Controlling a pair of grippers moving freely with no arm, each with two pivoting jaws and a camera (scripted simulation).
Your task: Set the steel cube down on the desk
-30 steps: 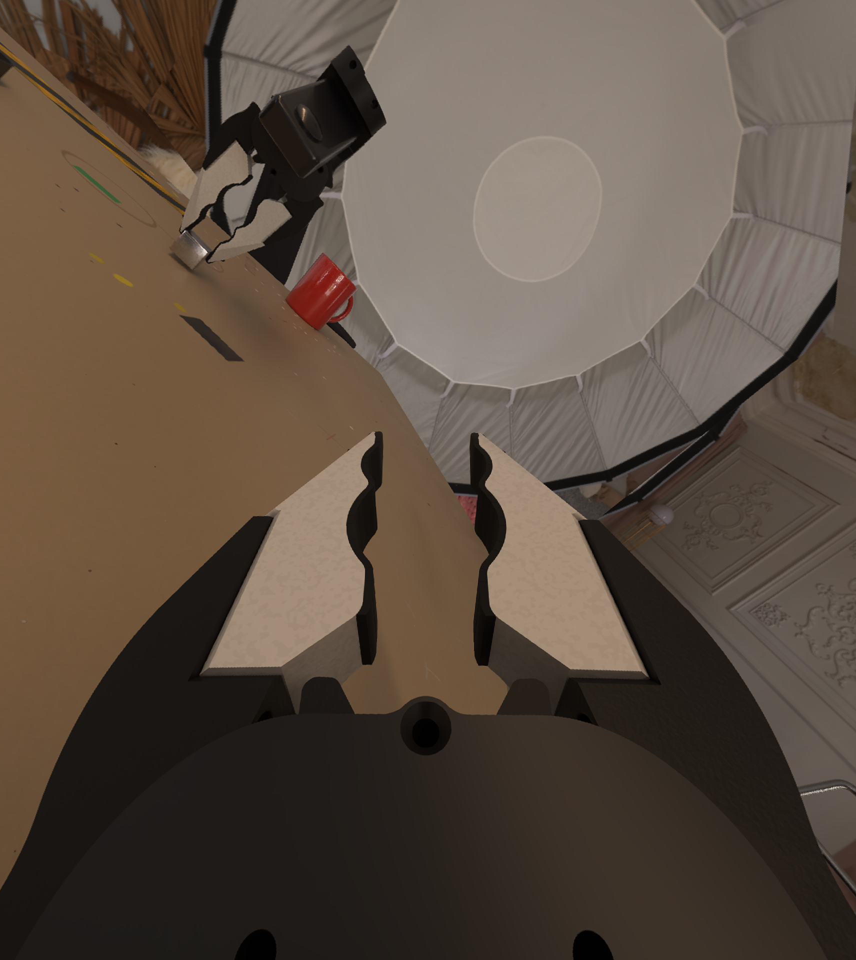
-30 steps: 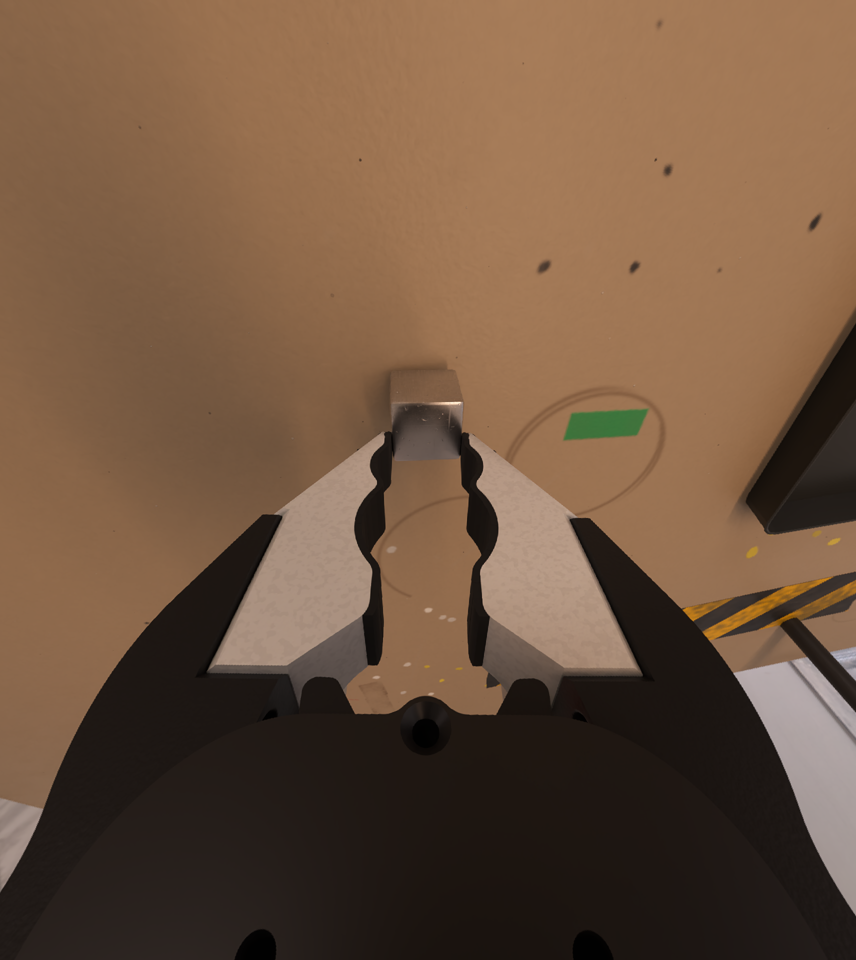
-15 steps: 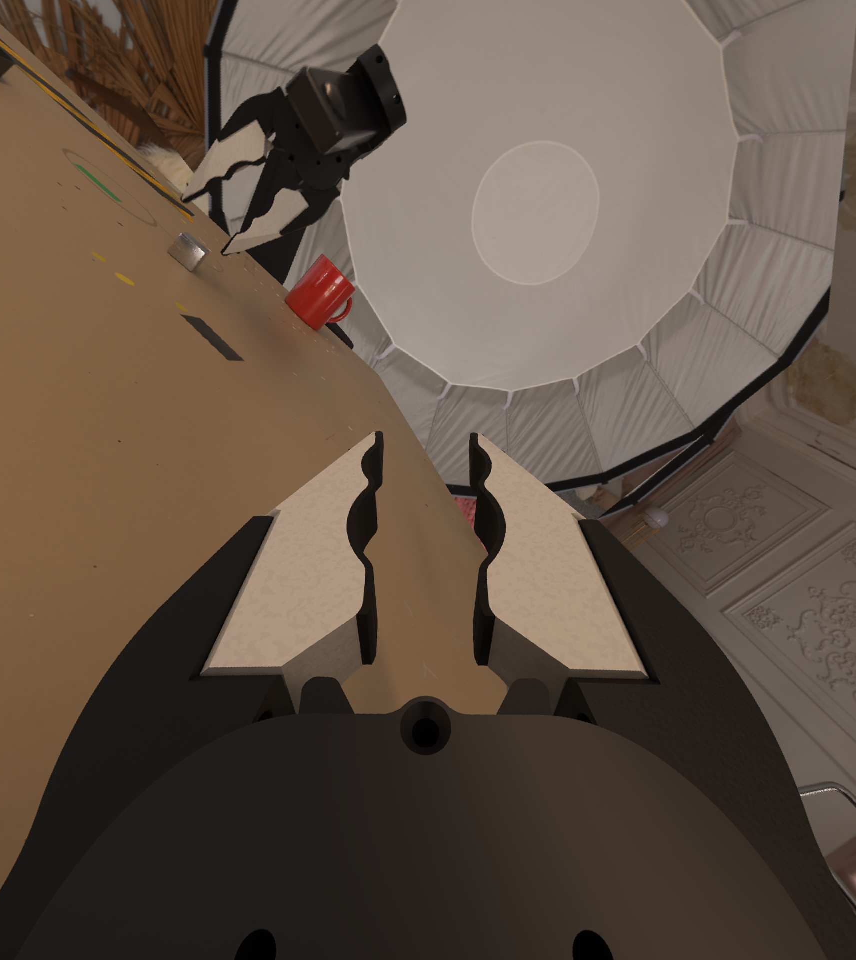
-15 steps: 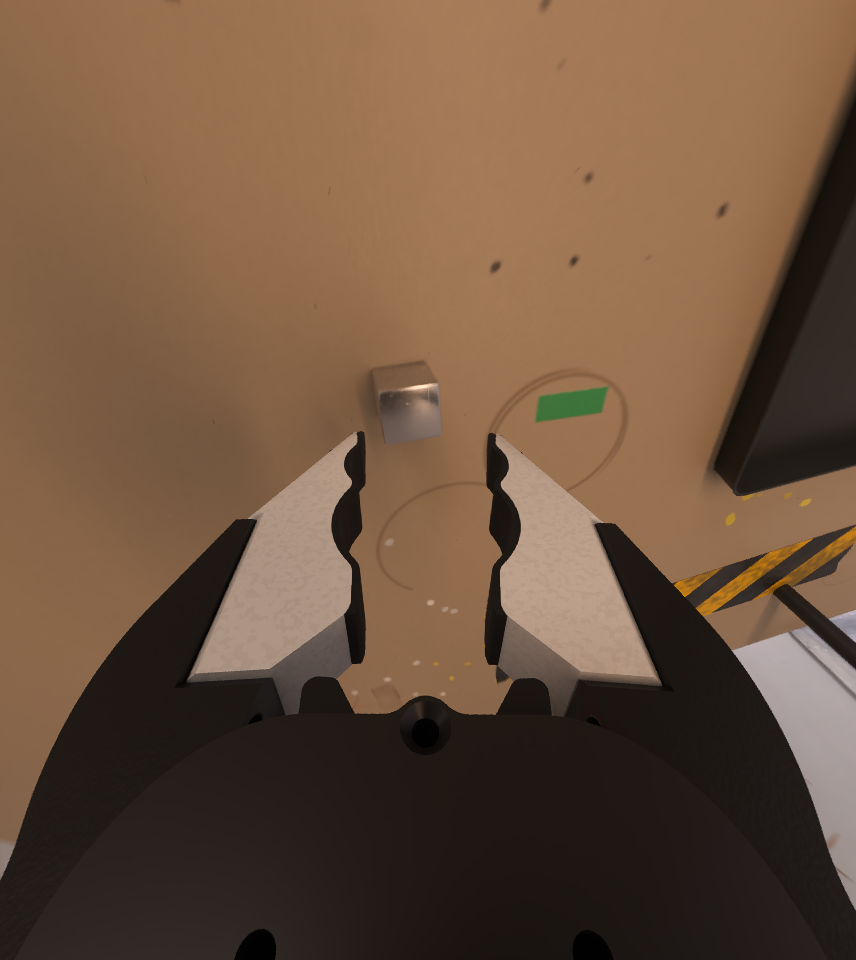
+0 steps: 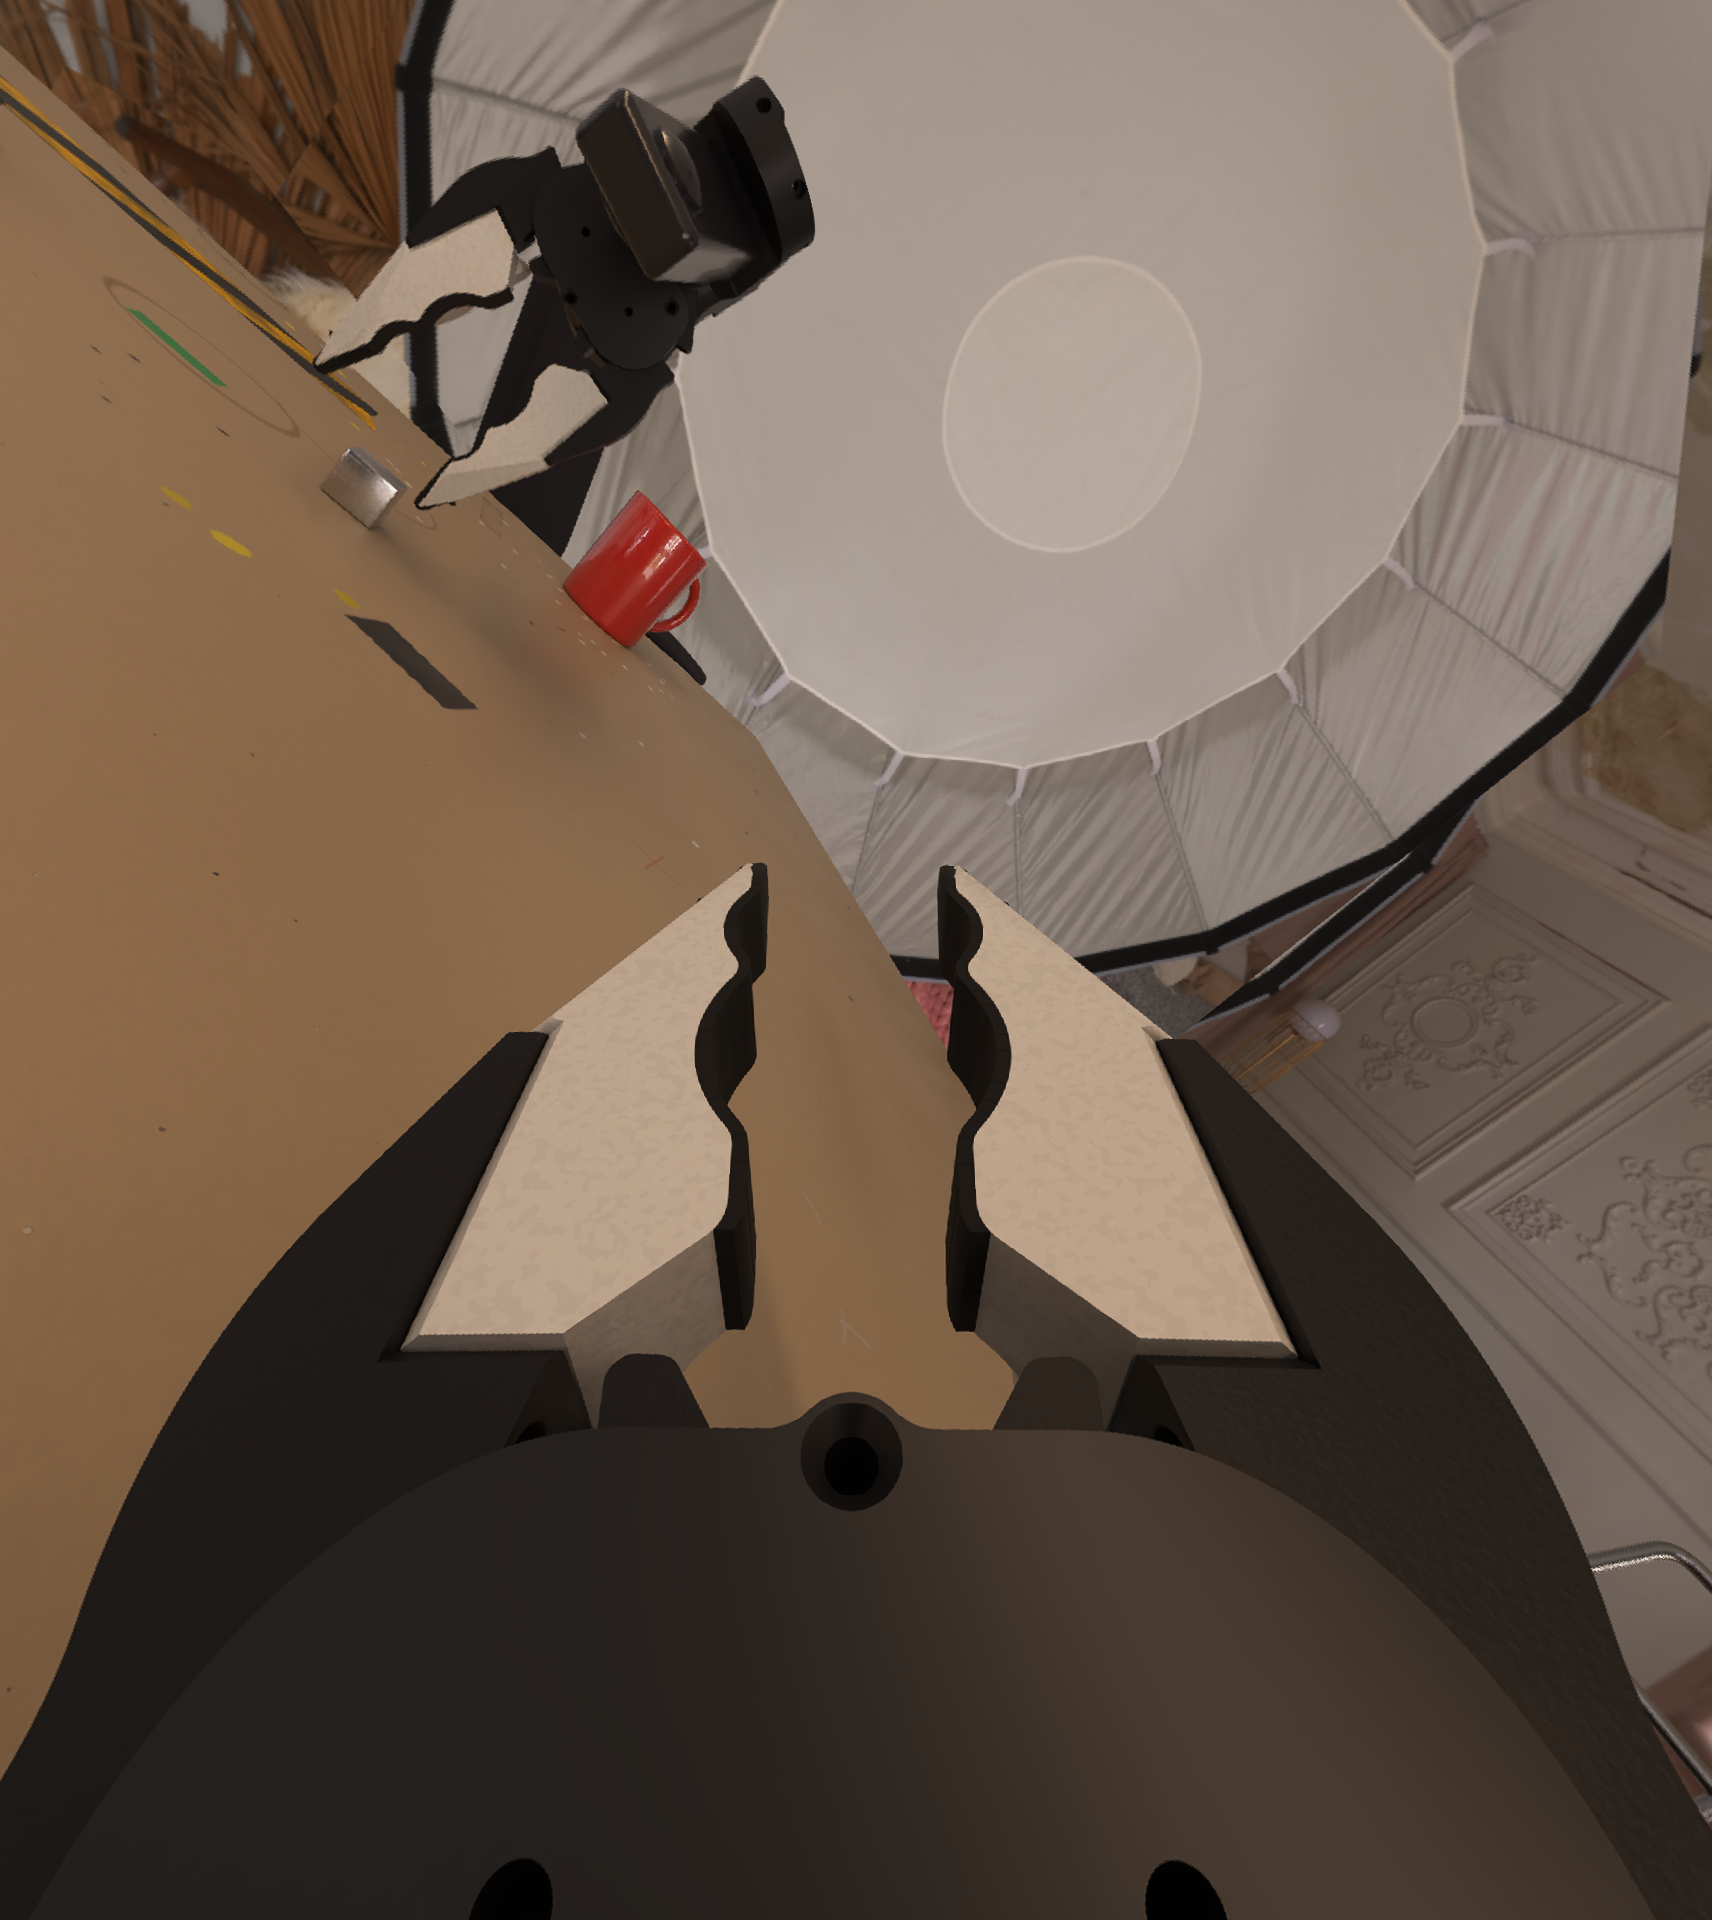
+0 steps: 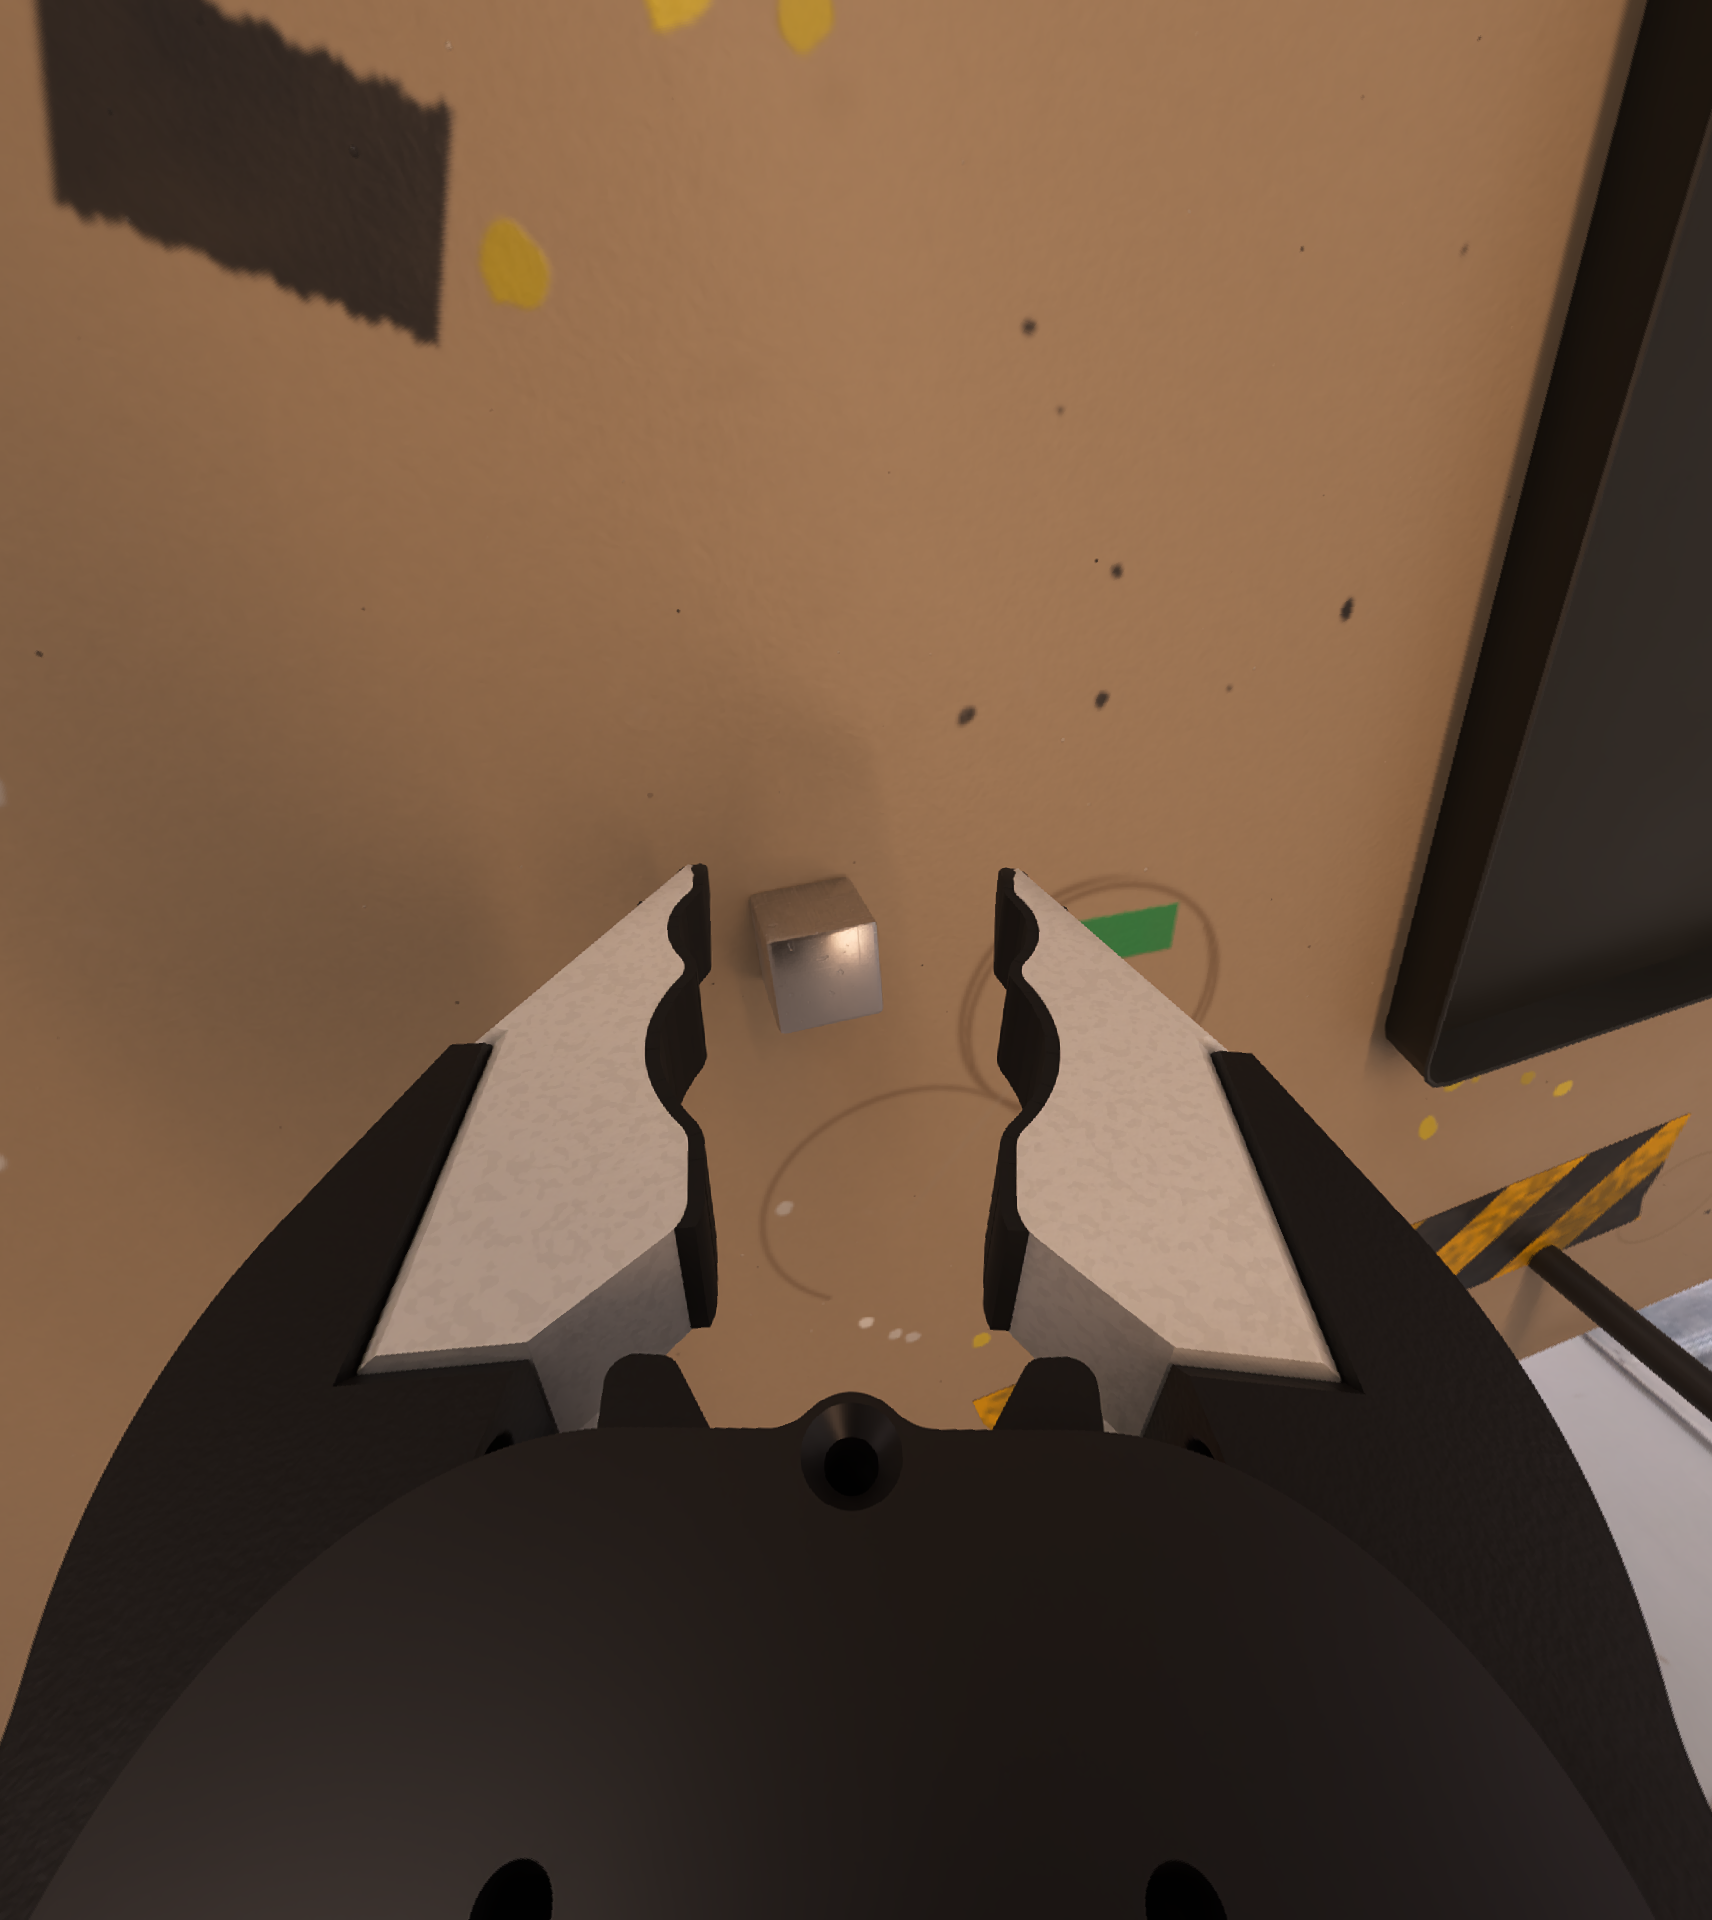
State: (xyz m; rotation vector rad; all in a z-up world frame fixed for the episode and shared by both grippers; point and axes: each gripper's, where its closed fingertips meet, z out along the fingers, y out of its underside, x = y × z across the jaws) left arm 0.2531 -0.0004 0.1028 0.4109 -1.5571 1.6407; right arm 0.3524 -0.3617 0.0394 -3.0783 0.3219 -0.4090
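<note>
Steel cube (image 6: 817, 951) resting on the desk (image 6: 416, 644)
Right gripper (image 6: 850, 883) hangs above it, jaws spread, touching nothing; left gripper (image 5: 852, 883) also parted, empty.

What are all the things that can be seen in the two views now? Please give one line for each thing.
steel cube: 1, silver, resting on the desk, free of both grippers
desk: 1, tan, spotted with paint marks
green patch: 1, green, on the desk beside the cube
red mug: 1, red, near the desk edge
softbox: 1, white, behind the desk
dark panel: 1, black, at the desk's side
right gripper: 1, black with pale fingers, open above the cube
left gripper: 1, same colours, open, empty
</note>
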